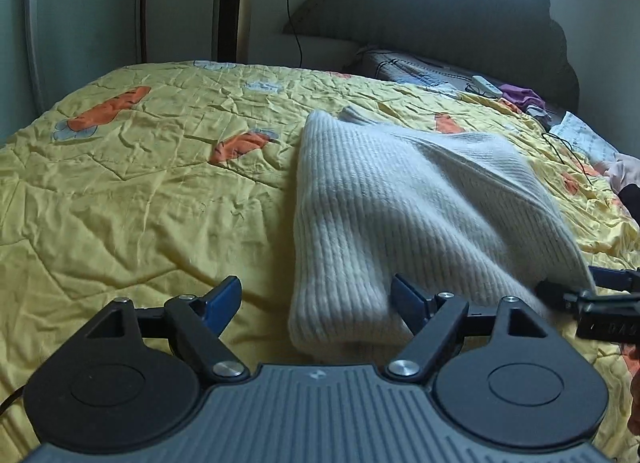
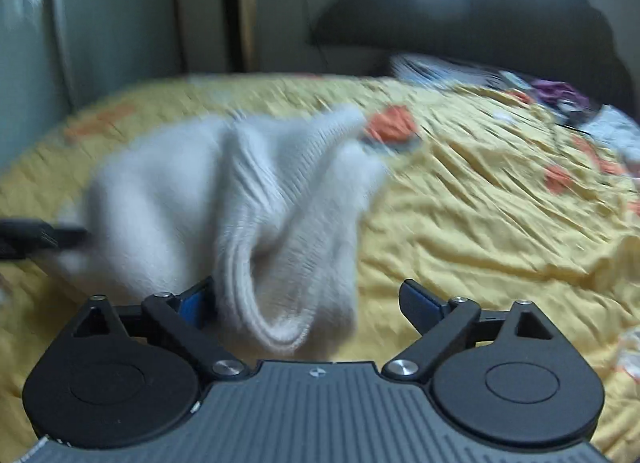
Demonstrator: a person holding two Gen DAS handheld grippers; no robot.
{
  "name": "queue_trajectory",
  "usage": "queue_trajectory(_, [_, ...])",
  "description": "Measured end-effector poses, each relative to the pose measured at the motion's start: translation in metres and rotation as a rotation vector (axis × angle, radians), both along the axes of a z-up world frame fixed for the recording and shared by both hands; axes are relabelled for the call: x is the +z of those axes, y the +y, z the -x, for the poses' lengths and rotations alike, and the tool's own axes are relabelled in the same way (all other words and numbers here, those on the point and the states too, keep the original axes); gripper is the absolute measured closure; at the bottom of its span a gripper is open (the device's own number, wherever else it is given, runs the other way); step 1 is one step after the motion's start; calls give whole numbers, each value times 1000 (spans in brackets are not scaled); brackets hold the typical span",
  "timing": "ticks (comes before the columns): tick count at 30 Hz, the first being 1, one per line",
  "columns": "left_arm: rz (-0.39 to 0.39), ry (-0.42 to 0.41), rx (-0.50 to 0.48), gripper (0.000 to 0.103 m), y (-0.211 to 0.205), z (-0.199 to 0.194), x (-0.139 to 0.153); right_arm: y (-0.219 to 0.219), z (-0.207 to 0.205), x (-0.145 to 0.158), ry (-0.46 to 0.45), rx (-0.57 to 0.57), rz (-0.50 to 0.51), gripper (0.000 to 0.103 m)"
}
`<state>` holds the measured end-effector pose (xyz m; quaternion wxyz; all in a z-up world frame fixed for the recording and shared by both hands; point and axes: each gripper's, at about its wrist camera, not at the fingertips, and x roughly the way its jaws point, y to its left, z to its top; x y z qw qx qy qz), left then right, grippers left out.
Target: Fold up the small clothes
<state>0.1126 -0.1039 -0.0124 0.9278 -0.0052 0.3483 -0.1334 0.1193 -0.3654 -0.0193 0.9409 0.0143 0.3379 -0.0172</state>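
Mid-fold: the left gripper [image 1: 316, 303] and right gripper [image 2: 310, 303], both spread, straddle the white knit sweater [image 1: 400, 203]; next they must pinch its six-o'clock hem.

Left gripper [image 1: 318, 295] low and level, jaws spread wide, blue pads [image 1: 224, 299] facing inward, right gripper [image 2: 312, 299] likewise spread wide, its picture smeared, its black tip showing at the right edge of the left view

White ribbed knit garment [image 1: 380, 215], folded lengthwise, lying on yellow quilt [image 1: 140, 191].
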Motion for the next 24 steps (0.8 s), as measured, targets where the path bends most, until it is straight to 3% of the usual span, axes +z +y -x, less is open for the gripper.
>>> queue_trajectory(3, [-27,-21,4,21,-2,10,0,2,15,6,-54,-49,-44,5])
queue_trajectory(7, [-42,-30,8,21,-4,18,-1,17,31,12,-86,-67,-1,0])
queue_trajectory(16, [-81,-52,26,21,-6,35,-4,29,49,8,-34,-61,-58,0])
queue_trajectory(24, [-124,-48,69,21,-2,52,-26,49,59,-12,21,-20,-2,0])
